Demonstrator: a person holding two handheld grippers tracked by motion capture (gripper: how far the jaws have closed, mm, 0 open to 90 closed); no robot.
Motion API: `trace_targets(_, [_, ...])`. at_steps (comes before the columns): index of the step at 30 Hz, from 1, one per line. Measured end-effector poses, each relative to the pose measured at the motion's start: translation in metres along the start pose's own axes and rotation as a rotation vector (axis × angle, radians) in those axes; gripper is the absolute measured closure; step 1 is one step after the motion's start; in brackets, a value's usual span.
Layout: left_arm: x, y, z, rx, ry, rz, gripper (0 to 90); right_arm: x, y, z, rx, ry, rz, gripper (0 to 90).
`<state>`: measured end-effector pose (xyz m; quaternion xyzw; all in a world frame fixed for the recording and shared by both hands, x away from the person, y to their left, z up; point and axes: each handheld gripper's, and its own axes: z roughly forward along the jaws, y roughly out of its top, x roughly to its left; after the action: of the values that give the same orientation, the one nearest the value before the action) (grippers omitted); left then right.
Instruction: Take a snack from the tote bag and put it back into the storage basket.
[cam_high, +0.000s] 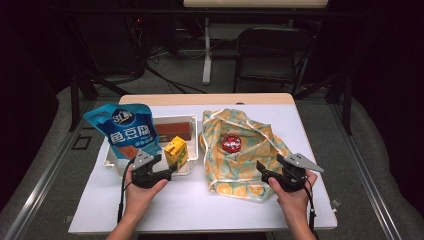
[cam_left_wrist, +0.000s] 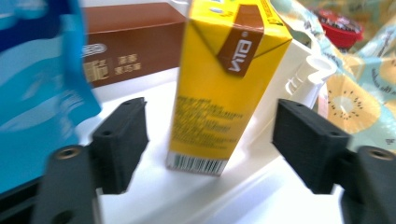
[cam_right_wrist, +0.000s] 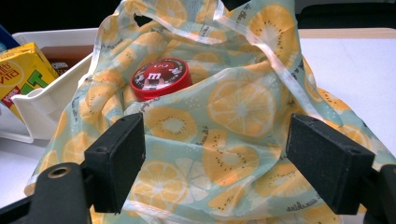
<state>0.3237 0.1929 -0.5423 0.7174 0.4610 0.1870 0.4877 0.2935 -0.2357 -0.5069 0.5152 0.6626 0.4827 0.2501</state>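
While the yellow drink carton (cam_left_wrist: 224, 84) stands upright with its long axis vertical in the front right corner of the white tray (cam_high: 192, 150), its barcode end down and its folded top up, the left gripper (cam_high: 167, 167) sits just in front of it with its jaws spread wide, a clear gap on either side of the carton and neither pad pressing it. A tall blue snack pouch (cam_high: 127, 130) leans at the tray's left end, and a brown box (cam_high: 174, 131) lies flat along the tray's back. The left hand (cam_high: 142, 187) rests low on the white tabletop (cam_high: 200, 205), wrist straight, the tool aimed forward and slightly right. To the right, well apart from the tray's edge, a fruit-print cloth bag (cam_high: 245, 150) lies rumpled and open, a red round tin (cam_right_wrist: 161, 77) sitting in its mouth. The right gripper (cam_high: 270, 172) is level at the bag's near right corner, its jaws open wide with cloth between them but not pinched. Bare tabletop lies open in front of both hands.
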Motion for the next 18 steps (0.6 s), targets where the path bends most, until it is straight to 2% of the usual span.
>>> trace_targets(1, [0.000,-0.002,-0.004,-0.007,0.006,-0.003,38.6,0.001,0.000,0.000,0.001,0.003,-0.003,19.1])
trace_targets(2, [0.000,-0.004,-0.007,-0.016,0.016,-0.005,49.3,0.001,0.000,0.001,0.006,0.003,-0.006,19.1])
trace_targets(3, [-0.001,-0.005,-0.008,-0.005,0.008,-0.004,61.8,0.002,0.000,0.001,0.004,0.003,-0.007,19.1])
trace_targets(5, [-0.002,-0.007,-0.004,0.028,-0.008,0.002,78.6,0.003,0.000,0.002,0.003,0.005,-0.008,19.2])
trace_targets(7, [-0.003,-0.007,0.001,0.042,-0.022,-0.001,88.0,0.003,0.000,0.003,0.007,0.008,-0.007,19.3])
trace_targets(9, [-0.002,-0.006,0.007,0.059,-0.033,-0.018,90.0,0.004,-0.001,0.003,0.009,0.005,-0.010,19.4])
trace_targets(11, [-0.001,-0.005,0.011,0.058,-0.047,-0.055,90.0,0.004,-0.001,0.003,0.009,0.002,-0.010,19.5])
trace_targets(18, [0.000,0.009,0.026,0.084,-0.010,-0.060,90.0,0.002,-0.002,0.003,0.010,-0.011,-0.002,19.8])
